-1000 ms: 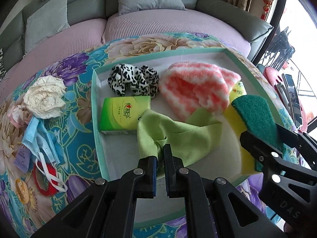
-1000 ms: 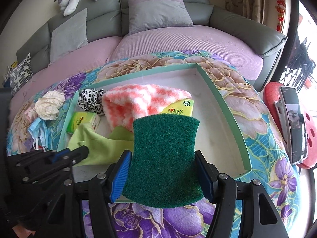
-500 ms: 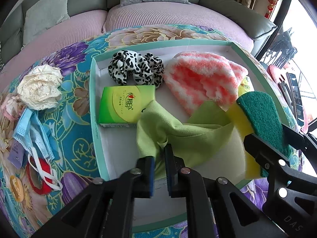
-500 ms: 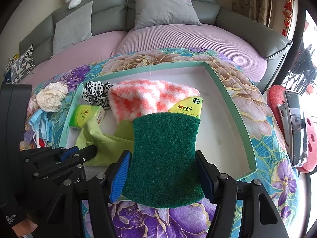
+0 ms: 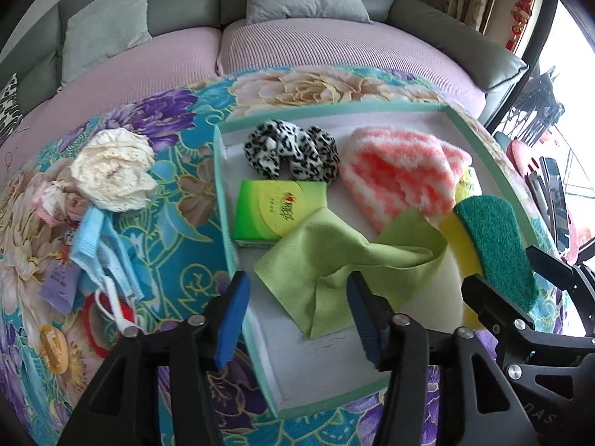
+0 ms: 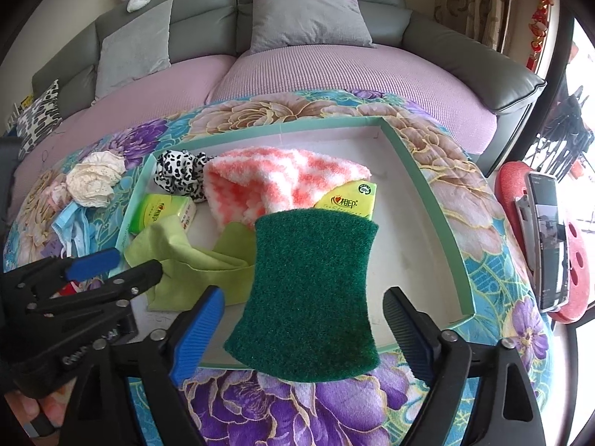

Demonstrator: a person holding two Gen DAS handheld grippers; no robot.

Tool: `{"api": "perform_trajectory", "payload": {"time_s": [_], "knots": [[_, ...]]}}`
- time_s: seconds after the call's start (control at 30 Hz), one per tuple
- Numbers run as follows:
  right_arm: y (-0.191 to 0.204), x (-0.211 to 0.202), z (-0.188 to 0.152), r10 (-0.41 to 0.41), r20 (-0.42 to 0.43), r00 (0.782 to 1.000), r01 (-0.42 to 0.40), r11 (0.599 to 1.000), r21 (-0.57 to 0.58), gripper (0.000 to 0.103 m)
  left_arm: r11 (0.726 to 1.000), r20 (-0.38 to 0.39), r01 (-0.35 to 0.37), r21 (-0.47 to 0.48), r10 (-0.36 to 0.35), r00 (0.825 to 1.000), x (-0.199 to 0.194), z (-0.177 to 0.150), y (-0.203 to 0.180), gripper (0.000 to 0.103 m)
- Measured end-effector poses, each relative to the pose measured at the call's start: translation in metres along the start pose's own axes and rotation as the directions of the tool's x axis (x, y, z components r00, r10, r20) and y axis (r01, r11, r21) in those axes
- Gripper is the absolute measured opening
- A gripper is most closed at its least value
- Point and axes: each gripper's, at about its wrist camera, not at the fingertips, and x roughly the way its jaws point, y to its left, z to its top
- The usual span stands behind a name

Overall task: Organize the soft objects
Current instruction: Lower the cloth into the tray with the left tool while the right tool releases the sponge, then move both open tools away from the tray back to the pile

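A shallow green-rimmed tray [image 5: 220, 186] [image 6: 427, 193] holds a leopard scrunchie [image 5: 293, 152], a pink-white fluffy cloth [image 5: 401, 174] [image 6: 275, 182], a green tissue pack [image 5: 279, 212] and a lime cloth [image 5: 346, 264] [image 6: 193, 264]. My left gripper [image 5: 297, 316] is open above the lime cloth's near edge, not holding it. My right gripper [image 6: 303, 319] is open; the green-and-yellow sponge [image 6: 308, 290] [image 5: 494, 249] sits between its spread fingers, near the tray's front edge, with gaps on both sides.
On the flowered tablecloth left of the tray lie a cream fabric flower [image 5: 111, 174], blue face masks [image 5: 100, 252] and a red hair tie [image 5: 93, 319]. A second tissue pack [image 6: 349, 200] peeks from under the fluffy cloth. A sofa with cushions [image 6: 305, 18] stands behind.
My left gripper has opened and let go of the lime cloth, which now lies in the tray. My right gripper has opened off the sponge.
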Motion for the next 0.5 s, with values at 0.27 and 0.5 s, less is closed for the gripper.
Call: {"api": "perform_trajectory", "payload": {"time_s": [0.27, 0.5], "knots": [[-0.003, -0.005, 0.001, -0.006, 0.017, 1.000, 0.005, 1.000, 0.015, 0.100, 0.997, 0.035, -0.042, -0.069, 0.045, 0.998, -0.010, 0.003, 0.025, 0.072], [-0.007, -0.005, 0.000, -0.008, 0.019, 1.000, 0.007, 0.999, 0.036, 0.103, 0.987, 0.046, -0.122, -0.104, 0.127, 0.991, -0.007, 0.001, 0.043, 0.094]]}}
